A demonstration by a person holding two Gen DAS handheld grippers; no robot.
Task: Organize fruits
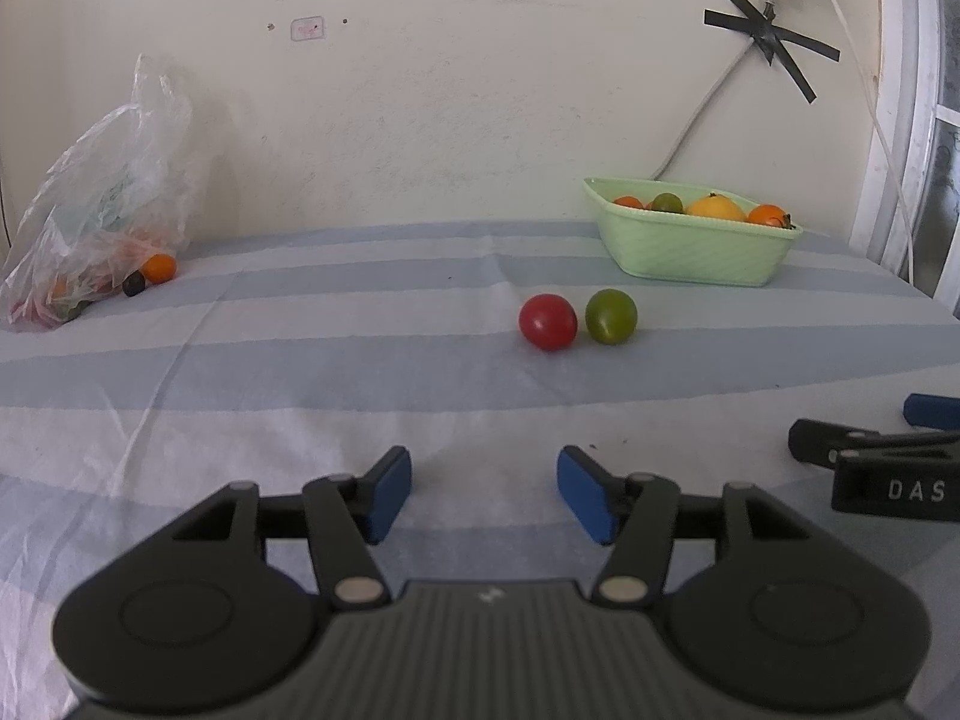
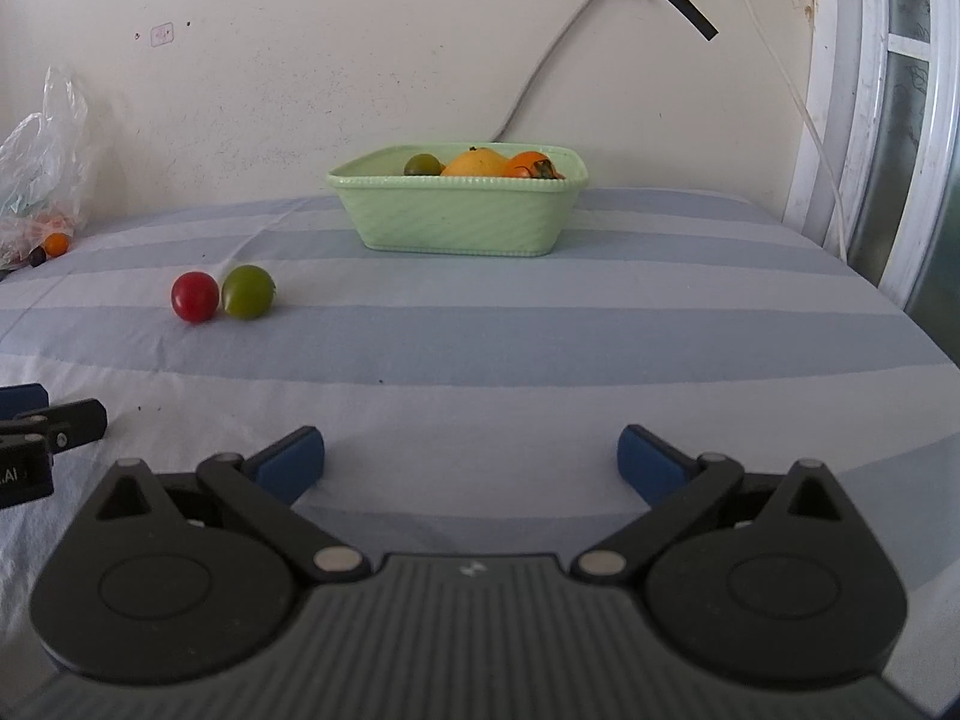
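Cream wall, blue-striped cloth, green basket, 2 loose tomatoes

Two tomatoes beside green basket

Cream wall with black tape cross; white window frame right; blue-striped cloth below

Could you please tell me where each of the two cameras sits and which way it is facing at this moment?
Left wrist: sits on the left gripper, low over the striped cloth, facing the wall; its open blue fingers show, and the right gripper at the right edge.
Right wrist: sits on the right gripper, aimed at the green basket; its open fingers show, the left gripper at the left edge.
Shared: basket, red tomato, green tomato, plastic bag.
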